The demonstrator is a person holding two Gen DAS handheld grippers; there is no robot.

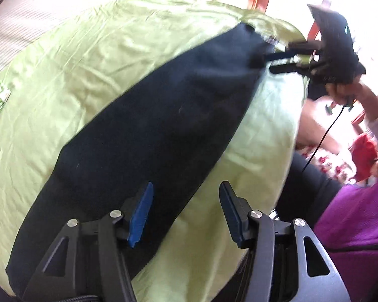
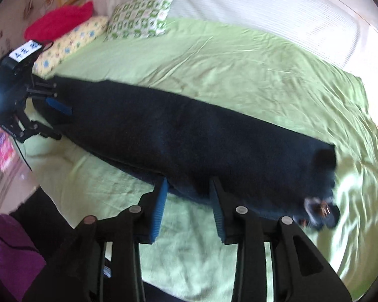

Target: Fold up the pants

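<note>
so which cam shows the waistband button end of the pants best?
Right wrist view: the pants lie full length on the green sheet, button end in plain sight. Left wrist view shows only dark cloth; no button can be made out.

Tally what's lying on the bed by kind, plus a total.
Black pants: 1
Patterned pillows: 2 (green-and-white pillow, yellow pillow)
Red cushion: 1
Green bedsheet: 1
Total: 5
</note>
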